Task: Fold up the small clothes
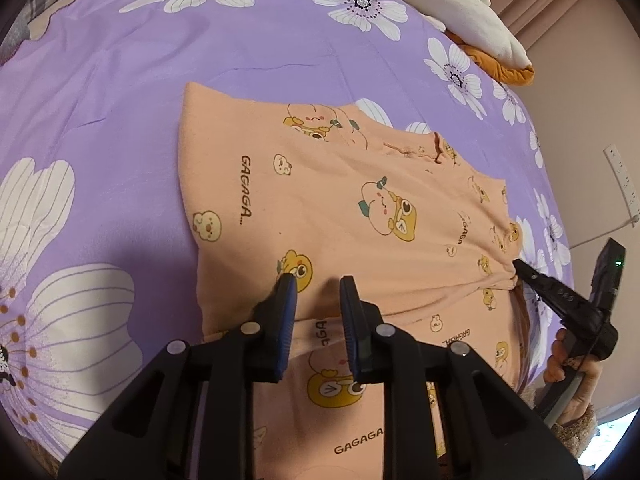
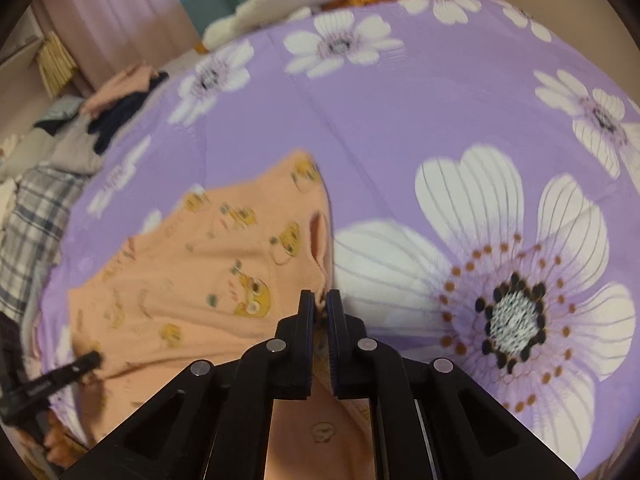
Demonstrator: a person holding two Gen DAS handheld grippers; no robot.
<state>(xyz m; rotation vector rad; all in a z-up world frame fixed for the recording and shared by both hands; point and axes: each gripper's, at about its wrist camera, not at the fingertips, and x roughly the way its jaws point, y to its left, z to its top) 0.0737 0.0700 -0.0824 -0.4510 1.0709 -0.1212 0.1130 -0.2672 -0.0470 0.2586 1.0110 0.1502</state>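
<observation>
Fingers of the left gripper [image 1: 318,284] stand spread over the peach shirt [image 1: 340,216] lying on the purple bedspread [image 1: 120,100]; the right gripper [image 2: 321,300] pinches its edge, bare bedspread beyond

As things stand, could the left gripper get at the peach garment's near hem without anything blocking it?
Probably yes. The left gripper hovers open right over the peach garment, and only bare fabric lies between its fingers. The right gripper pinches the cloth's edge well off to the side.
</observation>
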